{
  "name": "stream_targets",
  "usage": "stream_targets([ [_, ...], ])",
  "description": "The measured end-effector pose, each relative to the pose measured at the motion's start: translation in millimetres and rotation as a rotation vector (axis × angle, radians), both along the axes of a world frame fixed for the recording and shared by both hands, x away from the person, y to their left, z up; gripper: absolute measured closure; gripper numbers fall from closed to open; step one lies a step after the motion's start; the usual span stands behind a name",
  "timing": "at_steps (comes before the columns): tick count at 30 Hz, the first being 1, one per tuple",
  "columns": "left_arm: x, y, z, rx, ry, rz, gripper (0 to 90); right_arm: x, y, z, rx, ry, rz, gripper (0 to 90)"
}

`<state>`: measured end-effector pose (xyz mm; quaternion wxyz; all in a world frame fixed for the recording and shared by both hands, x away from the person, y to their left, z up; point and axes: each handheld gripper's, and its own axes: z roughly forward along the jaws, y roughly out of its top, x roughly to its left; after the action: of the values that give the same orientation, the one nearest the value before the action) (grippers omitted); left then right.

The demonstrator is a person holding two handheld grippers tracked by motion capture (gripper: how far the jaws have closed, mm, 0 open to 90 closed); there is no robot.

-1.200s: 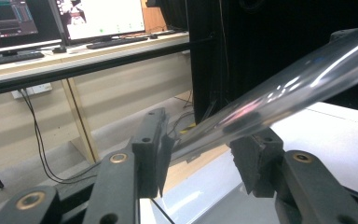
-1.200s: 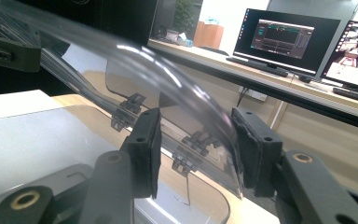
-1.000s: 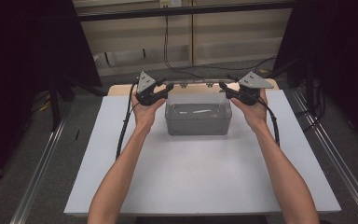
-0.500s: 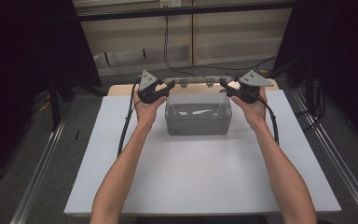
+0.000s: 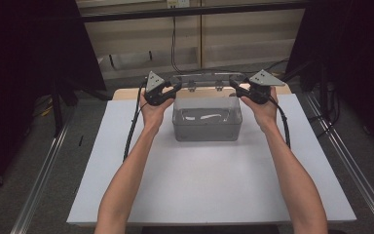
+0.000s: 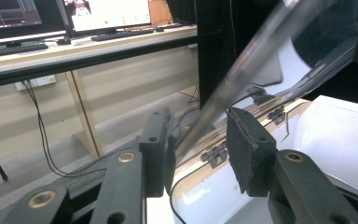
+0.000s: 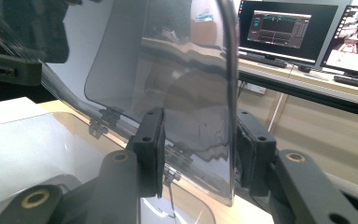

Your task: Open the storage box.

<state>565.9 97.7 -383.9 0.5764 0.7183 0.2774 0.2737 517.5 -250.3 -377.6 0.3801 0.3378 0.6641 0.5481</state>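
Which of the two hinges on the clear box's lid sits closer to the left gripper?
The left-hand hinge in the high view: it sits just beside the left gripper, while the other hinge lies further along the lid, toward the right gripper.

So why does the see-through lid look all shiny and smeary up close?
In the right gripper view the clear lid mirrors the room in warped brown reflections; in the left gripper view the lid's edge is a pale, soft-focus streak between the jaws; in the high view the surroundings are dark while the white table is evenly lit, with glare on the clear box.
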Motion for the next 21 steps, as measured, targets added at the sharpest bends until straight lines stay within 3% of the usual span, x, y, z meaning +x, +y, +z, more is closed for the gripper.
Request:
stream_targets([
  [21,19.6,-6.8,-6.2,0.044,0.019,0.047,57.4,11.3,-3.3,4.7,0.018,0.003,-0.001,63.3],
])
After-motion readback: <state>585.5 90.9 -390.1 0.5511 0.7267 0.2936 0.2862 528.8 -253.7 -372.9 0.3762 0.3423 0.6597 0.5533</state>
